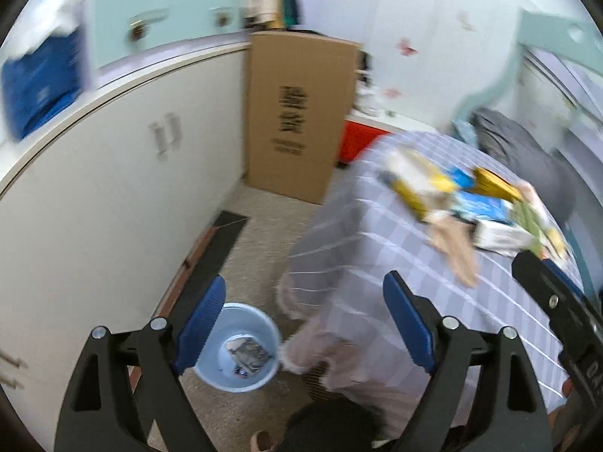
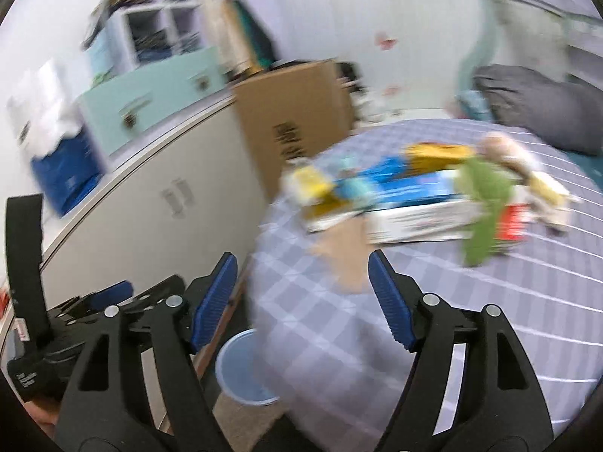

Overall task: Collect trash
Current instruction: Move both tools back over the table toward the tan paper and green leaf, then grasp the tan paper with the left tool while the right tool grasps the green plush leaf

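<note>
Trash (image 2: 407, 203), a blurred pile of boxes and wrappers, lies on the checked bed cover (image 2: 490, 301); some pieces already sit in the blue bin (image 1: 241, 346) on the floor beside the bed. Left gripper (image 1: 305, 324) and right gripper (image 2: 301, 297) have open, empty jaws. Risk: loose overlapping wrappers may slip from a grip, or drop beside the bin.

nothing here can be read. the cardboard box (image 1: 297, 113) carries black print down its front, blurred past reading in both views. the white carton (image 2: 418, 218) on the bed has a smeared line of print along its side. the other gripper's body at the right edge of the left view shows pale characters, cut off and unclear.
</note>
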The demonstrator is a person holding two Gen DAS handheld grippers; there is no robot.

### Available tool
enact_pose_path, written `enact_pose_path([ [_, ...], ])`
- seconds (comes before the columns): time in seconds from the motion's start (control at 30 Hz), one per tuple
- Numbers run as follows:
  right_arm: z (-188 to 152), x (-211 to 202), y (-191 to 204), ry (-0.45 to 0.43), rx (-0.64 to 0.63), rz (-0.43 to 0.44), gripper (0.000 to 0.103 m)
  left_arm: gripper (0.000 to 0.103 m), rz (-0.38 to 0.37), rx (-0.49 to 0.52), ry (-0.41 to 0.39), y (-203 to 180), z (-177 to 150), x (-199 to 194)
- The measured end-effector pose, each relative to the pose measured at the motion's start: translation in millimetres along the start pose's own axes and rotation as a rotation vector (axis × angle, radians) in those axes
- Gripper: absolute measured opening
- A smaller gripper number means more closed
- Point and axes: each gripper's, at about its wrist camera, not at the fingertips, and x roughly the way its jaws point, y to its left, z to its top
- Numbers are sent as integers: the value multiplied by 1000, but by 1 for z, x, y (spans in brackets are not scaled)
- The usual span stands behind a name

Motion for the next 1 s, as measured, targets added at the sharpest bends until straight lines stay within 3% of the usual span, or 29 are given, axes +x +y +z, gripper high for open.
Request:
enact_pose_path([
  [0.23,1,-19,-93,-4,165,-106,71,84,-103,164,44,-86,-4,19],
  [0.5,-9,-19,-131,28,206,-143,71,81,-66,255,113,-133,0,61],
  [0.7,6,-3,-137,43,158,-135,71,54,-52,274,159,-136,9,79],
  [0.77,13,6,-134,50,141,-123,71,30,-53,278,152,-135,12,80],
  [0.8,19,11,-132,50,137,-118,69,13,-55,285,151,-136,13,81],
  [0.83,24,15,-131,50,137,-113,65,7,-57,291,151,-135,14,82],
  [1.0,45,46,-134,88,148,-108,57,3,-73,243,140,-124,17,77],
])
